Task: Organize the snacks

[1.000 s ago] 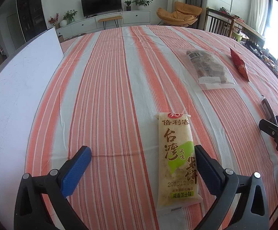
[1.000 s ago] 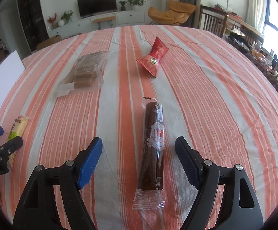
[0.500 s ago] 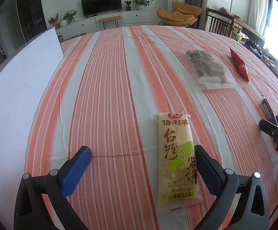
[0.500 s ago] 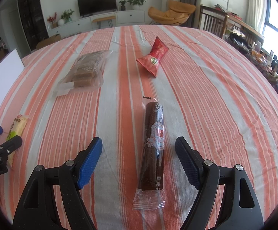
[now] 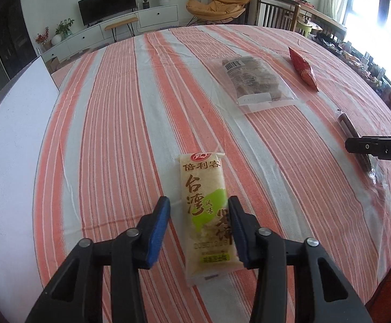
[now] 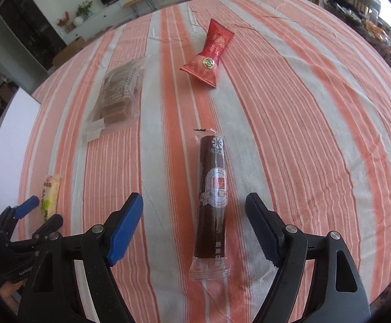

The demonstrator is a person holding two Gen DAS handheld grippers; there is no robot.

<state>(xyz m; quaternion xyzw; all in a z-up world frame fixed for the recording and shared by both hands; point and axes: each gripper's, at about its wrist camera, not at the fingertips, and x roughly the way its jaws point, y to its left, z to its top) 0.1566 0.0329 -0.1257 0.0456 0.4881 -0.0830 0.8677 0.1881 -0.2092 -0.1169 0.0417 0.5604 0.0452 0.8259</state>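
Rice-cracker packet (image 5: pixel 205 207) is bracketed by the half-closed left gripper (image 5: pixel 199 224), pads not yet clamped; squeezing should be centred. Right gripper (image 6: pixel 194 224) is held wide apart around the brown roll (image 6: pixel 211 196).

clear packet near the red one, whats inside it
The clear packet holds stacked brown slabs, cake or biscuit by the look. A white label with a barcode covers part of them; how many there are cannot be told.
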